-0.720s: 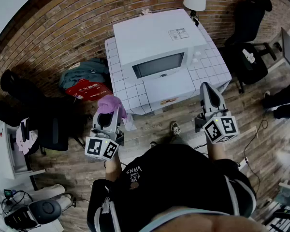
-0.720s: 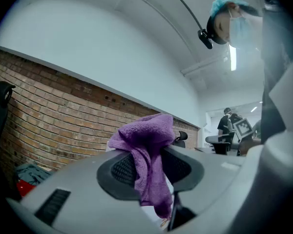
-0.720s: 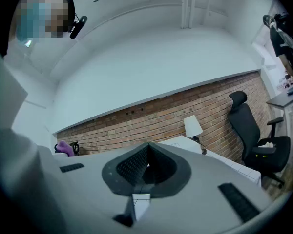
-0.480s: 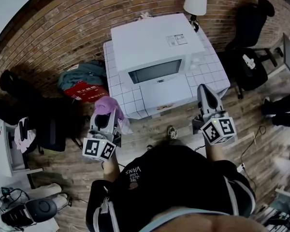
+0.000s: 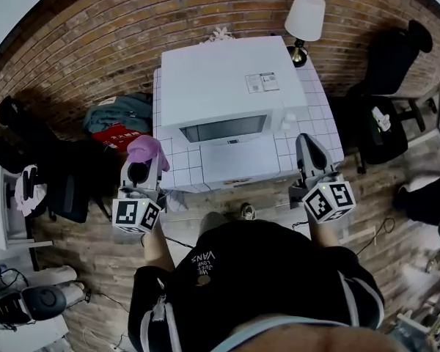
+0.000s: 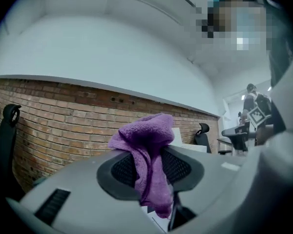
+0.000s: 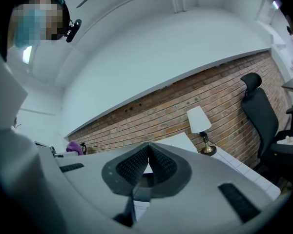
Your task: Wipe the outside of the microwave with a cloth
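A white microwave (image 5: pixel 227 94) stands on a small white tiled table (image 5: pixel 172 171) against the brick wall; its top (image 7: pixel 173 141) shows past the right jaws. My left gripper (image 5: pixel 141 161) is at the table's front left corner, shut on a purple cloth (image 5: pixel 148 151) that bunches above the jaws (image 6: pixel 147 150). My right gripper (image 5: pixel 308 151) hovers at the table's front right, jaws shut with nothing between them (image 7: pixel 147 152). Both point toward the microwave's front.
A lamp with a white shade (image 5: pixel 306 17) stands at the table's back right corner. Black office chairs (image 5: pixel 385 57) are to the right, a dark chair (image 5: pixel 55 174) and a pile of clothes (image 5: pixel 117 116) to the left. The floor is wooden.
The view has moved closer to the table. Both grippers are nearer the microwave's front, the left still holding the cloth.
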Tool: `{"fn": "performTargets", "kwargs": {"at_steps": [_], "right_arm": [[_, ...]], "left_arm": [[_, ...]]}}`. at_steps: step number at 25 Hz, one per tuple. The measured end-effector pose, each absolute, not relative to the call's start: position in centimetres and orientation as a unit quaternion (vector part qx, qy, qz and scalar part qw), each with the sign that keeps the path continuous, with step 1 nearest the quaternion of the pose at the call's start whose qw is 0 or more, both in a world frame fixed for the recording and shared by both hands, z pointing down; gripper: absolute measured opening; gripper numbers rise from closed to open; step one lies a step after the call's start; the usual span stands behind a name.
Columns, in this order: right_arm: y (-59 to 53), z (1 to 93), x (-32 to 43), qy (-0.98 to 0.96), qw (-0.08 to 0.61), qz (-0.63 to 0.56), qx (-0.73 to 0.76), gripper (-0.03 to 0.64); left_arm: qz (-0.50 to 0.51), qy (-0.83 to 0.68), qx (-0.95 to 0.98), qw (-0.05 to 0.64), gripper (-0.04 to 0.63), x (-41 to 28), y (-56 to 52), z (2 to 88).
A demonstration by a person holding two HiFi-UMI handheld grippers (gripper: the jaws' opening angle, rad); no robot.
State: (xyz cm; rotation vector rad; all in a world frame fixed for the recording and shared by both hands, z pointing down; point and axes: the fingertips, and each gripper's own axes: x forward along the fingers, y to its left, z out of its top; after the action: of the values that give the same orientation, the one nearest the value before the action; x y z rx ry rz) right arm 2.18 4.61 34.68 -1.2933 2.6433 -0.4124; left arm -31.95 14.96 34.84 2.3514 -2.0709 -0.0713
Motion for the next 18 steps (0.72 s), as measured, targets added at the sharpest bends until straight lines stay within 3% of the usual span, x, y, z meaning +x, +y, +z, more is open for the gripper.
{"fn": "performTargets", "kwargs": {"at_steps": [18], "right_arm": [[-1.2,34.3,-1.6,0.848,0.104,-0.144,-0.500,0.000]], "left_arm": [[0.262,-0.546,0.789,-0.102,0.129,-40.0,-2.4,33.6]]}}
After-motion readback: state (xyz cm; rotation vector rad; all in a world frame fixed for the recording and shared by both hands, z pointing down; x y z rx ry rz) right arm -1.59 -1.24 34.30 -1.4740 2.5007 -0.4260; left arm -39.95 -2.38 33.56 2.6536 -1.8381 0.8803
